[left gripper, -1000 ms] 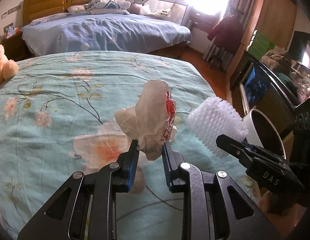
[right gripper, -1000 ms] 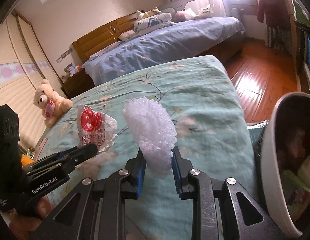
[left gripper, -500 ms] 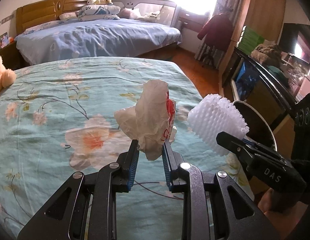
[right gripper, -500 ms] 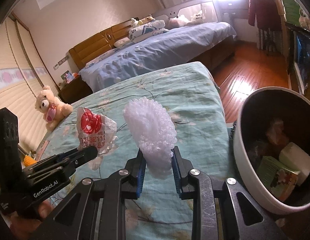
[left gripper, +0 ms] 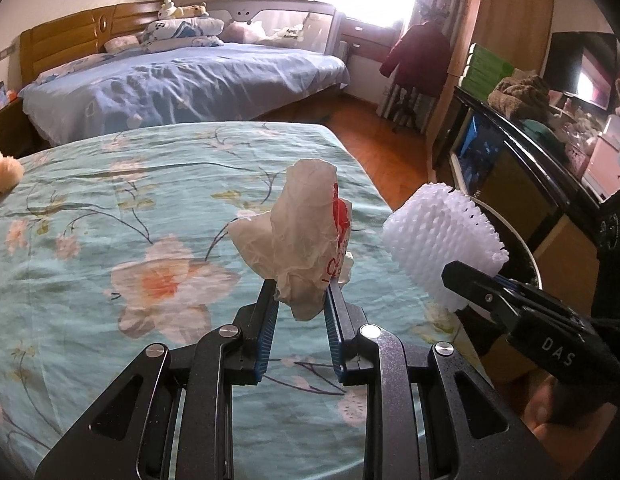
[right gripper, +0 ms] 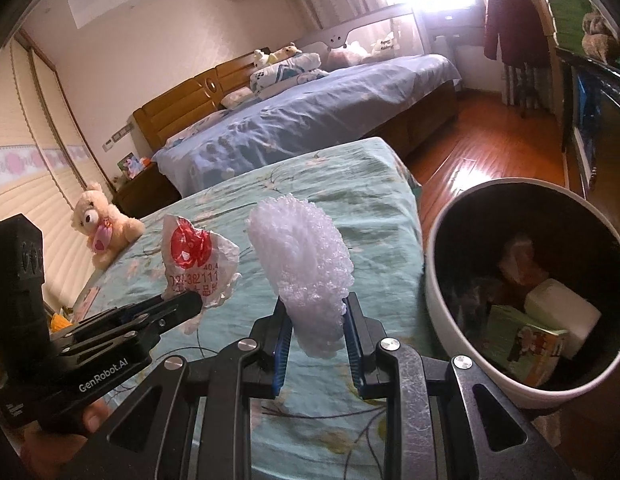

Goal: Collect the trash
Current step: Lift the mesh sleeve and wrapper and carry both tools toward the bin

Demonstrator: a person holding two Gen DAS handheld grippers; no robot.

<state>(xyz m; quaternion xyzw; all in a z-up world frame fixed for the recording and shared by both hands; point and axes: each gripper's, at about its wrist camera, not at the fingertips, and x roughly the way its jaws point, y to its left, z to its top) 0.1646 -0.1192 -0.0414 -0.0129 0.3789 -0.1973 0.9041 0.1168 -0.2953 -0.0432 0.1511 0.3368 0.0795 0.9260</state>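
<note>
Crumpled white plastic wrapper (left gripper: 302,240) with red print sits pinched in your left gripper (left gripper: 300,300), held above the floral bedspread (left gripper: 110,220), left of the white bin (right gripper: 449,292). White foam netting (right gripper: 306,272) is clamped in your right gripper (right gripper: 315,320), just left of the bin's rim. Inside the bin lie a green carton (right gripper: 517,340) and other scraps.

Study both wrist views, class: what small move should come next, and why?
Probably carry the right tongs sideways until the white foam net hangs above the white bin, then open. The foam is clamped and lifted above the floral bedspread, the bin stands open just right of it, and the left tongs hold the crumpled wrapper farther away.
</note>
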